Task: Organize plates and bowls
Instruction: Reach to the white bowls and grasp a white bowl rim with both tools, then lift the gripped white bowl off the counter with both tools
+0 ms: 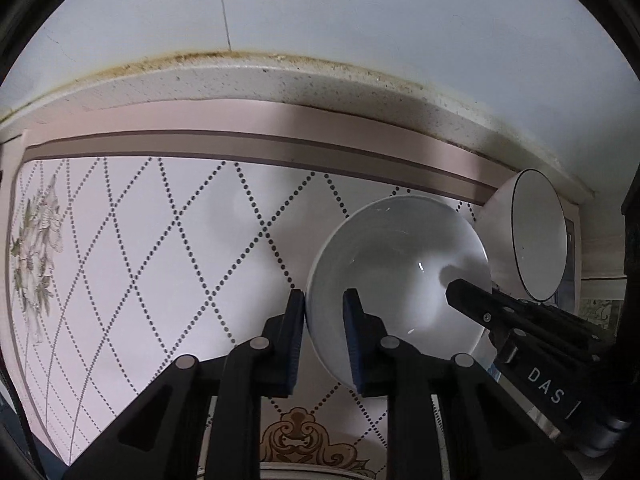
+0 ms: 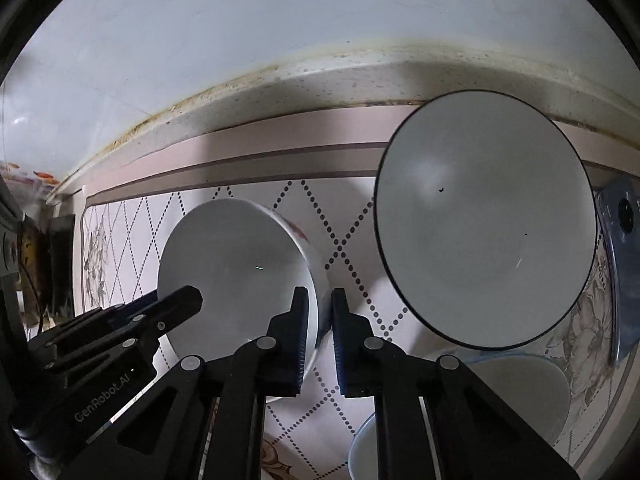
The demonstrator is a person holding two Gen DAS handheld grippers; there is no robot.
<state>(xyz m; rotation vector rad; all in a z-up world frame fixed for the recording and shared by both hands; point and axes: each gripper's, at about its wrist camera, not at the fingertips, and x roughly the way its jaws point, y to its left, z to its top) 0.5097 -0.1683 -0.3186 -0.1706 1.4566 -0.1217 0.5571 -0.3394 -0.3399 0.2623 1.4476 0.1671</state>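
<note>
Now both my grippers pinch the same white bowl (image 1: 396, 264), one on each side of its rim. My left gripper (image 1: 323, 340) has its jaws nearly closed on the bowl's left edge, one blue pad (image 1: 297, 336) outside the wall and the other inside. My right gripper (image 2: 320, 336) is clamped likewise on the bowl's right edge, jaws drawn almost together with only the thin wall between them. In the left wrist view the right gripper reaches in from the right, its tip over the bowl's hollow; in the right wrist view the left one comes in from the left the same way.

The bowl sits on a patterned mat (image 1: 132, 248) with dotted diamond lines, laid on the worktop (image 1: 280, 80), whose speckled back edge meets a pale wall (image 1: 360, 8). Just beside the held bowl, towards the mat's right side and nearer the back edge, stands a larger white bowl with a dark rim (image 2: 486, 220). Near the mat's front right corner lie more white dishes (image 2: 520, 388), partly hidden behind my right gripper. A blue object (image 2: 620, 264) shows at the far right; I cannot tell what it is.
</note>
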